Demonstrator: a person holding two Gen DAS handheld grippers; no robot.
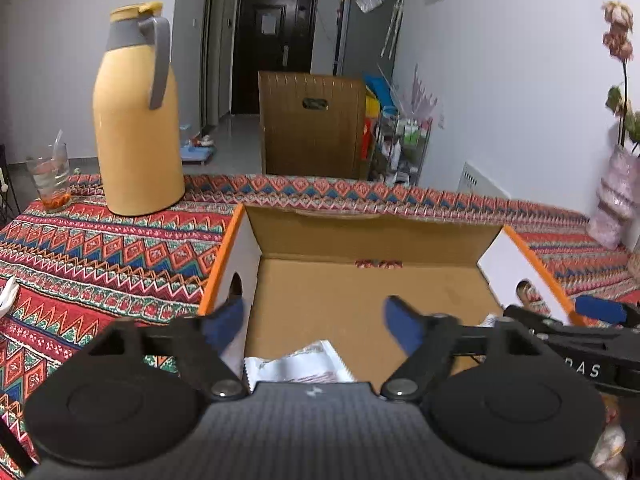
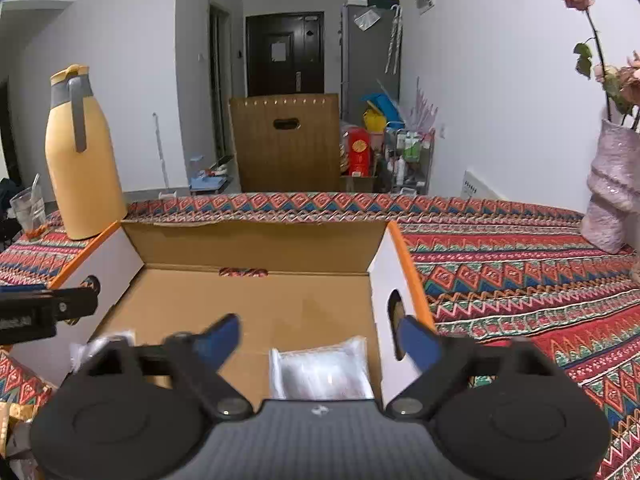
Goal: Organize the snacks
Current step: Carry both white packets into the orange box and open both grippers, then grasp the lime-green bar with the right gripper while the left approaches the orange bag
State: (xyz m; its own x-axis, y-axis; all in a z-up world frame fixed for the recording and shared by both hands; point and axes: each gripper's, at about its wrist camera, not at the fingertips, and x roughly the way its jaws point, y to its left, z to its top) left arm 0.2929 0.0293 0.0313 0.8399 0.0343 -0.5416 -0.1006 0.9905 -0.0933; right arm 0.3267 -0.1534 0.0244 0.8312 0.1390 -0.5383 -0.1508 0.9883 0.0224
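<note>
Box: I had the open cardboard box sitting on the table toward its near edge, flaps spread wide, so I could drop snacks straight in from above.
Left tool: my left tool hung over the box's left wall, its blue pads wide apart and gripping nothing.
Right tool: my right tool hung over the right wall, spread just as wide and empty too.
Snacks: one white packet lay flat on the box floor at its near side; a clear-wrapped packet lay there as well.
Bystanders: the yellow thermos and glass stood at the table's far left, clear of my reach.
Next: more packets, I judged.
</note>
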